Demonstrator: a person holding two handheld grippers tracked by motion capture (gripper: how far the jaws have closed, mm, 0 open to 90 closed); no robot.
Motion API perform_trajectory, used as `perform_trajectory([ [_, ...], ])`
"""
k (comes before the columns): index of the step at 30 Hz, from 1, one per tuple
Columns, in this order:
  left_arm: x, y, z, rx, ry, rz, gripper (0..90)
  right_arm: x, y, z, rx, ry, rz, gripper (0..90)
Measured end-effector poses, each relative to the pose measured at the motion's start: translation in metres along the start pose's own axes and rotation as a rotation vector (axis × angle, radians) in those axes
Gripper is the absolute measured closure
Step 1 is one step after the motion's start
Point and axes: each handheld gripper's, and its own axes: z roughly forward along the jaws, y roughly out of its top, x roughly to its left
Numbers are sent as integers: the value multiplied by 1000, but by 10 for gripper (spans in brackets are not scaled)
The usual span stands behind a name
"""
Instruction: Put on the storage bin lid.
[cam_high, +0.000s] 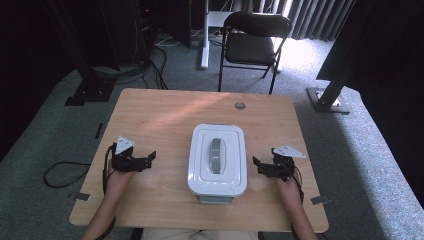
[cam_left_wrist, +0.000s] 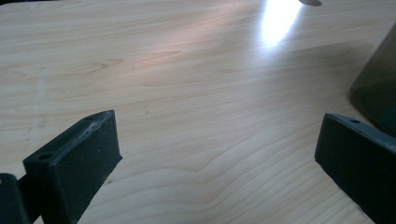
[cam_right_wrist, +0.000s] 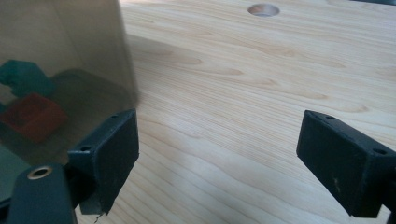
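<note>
The box (cam_high: 217, 160) stood on the table (cam_high: 160, 115) between the two grippers, its long axis running away from the person. It lay to the right of the left gripper (cam_high: 146, 162) and to the left of the right gripper (cam_high: 259, 165), each jaw pair pointing inward at a long side wall. Neither gripper touched it. The right gripper sat somewhat nearer to the box than the left; the gap on the left side was wider.

Both grippers were spread wide and held nothing. In the left gripper view the jaws of the left gripper (cam_left_wrist: 217, 149) framed bare wood, with the dark translucent wall of the box (cam_left_wrist: 378, 84) at the far right edge. In the right gripper view the jaws of the right gripper (cam_right_wrist: 217, 154) likewise framed bare wood, and the box wall (cam_right_wrist: 84, 42) stood just beside the near jaw.

Materials: the lid (cam_high: 218, 152) was white, smooth plastic, rectangular with rounded corners, with a grey handle (cam_high: 217, 156) recessed along the long axis. The walls were tinted, see-through plastic. Through the wall, a red block (cam_right_wrist: 32, 116) and a teal piece (cam_right_wrist: 23, 77) were seen inside, shapes unclear. The table was pale wood grain, glossy under light, with a round cable hole (cam_right_wrist: 264, 9) beyond the jaws.

Judgement: a move inward from both sides would meet the long walls, the right gripper first.
</note>
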Motion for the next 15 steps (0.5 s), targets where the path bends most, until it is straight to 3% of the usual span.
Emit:
perform_trajectory([
  [15, 25, -22, -19, 36, 66, -43, 6, -18, -10, -14, 10, -86, 19, 127],
])
